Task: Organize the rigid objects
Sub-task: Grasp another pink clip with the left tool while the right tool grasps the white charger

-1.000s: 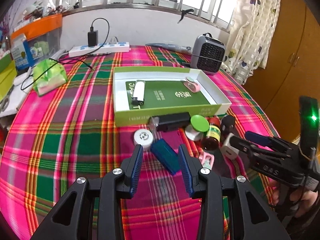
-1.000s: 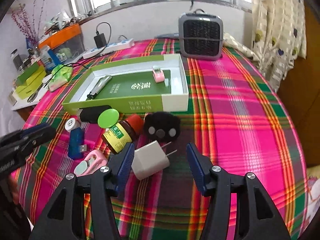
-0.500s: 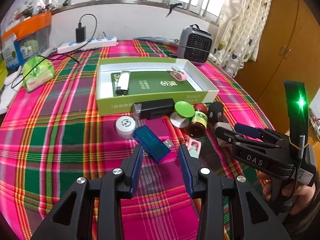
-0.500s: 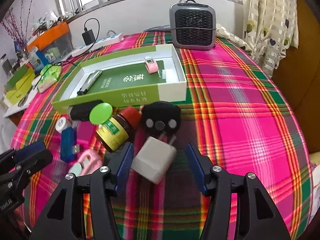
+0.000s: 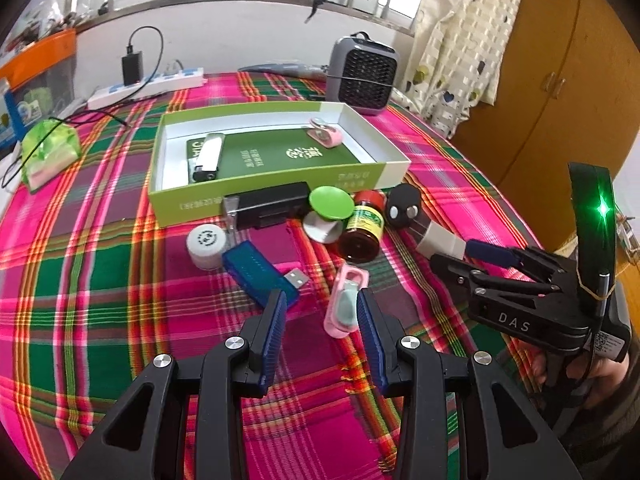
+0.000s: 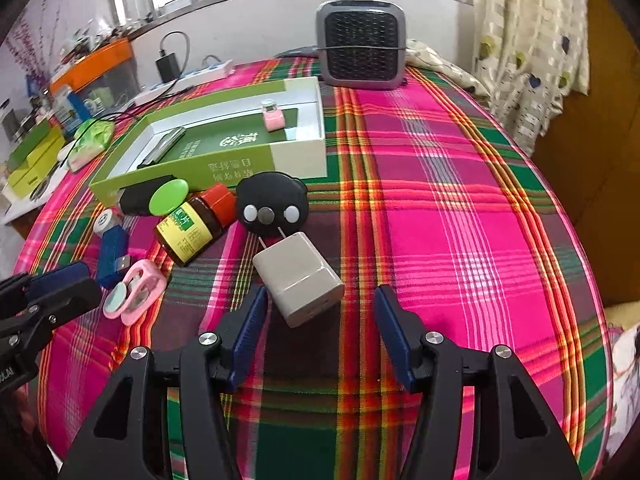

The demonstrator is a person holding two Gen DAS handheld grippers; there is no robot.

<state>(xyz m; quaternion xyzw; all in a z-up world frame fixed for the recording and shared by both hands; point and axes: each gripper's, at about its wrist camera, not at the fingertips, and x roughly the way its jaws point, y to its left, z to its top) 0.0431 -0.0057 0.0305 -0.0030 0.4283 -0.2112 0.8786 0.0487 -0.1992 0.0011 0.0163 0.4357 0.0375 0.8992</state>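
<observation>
Charger cube: I've got the white wall charger (image 6: 299,278) lying on the plaid cloth right in front of my right gripper (image 6: 320,334), prongs pointing away from me, its near corner just inside the gap by the left finger, not pinched.
Right jaws: spread wide, holding nothing, fingers hovering either side of the charger's near end.
Left jaws: my left gripper (image 5: 322,338) is parted a moderate way, empty, with the pink clip case (image 5: 346,306) lying on the cloth just ahead, its near end next to the right finger.
Blue stick: the blue USB drive (image 5: 260,274) sits just beyond my left finger, its metal plug toward the pink case.
Next ring out: a white round cap (image 5: 206,242) touches the drive's far end; the brown bottle (image 6: 194,224) with the red lid lies on its side, near the black round plug (image 6: 272,206).
Against the box: a black block (image 5: 266,206) and a green disc (image 5: 331,202) lie along the front wall of the green tray box (image 5: 276,188).
Inside the box: a white lighter (image 5: 208,158) and a second pink piece (image 5: 325,134) rest on its dark green floor.
Far edge: a grey heater (image 6: 360,50) stands behind the box; a power strip (image 5: 146,88) lies off to the left.
Cloth: the plaid tablecloth (image 6: 460,220) carries all of it.
</observation>
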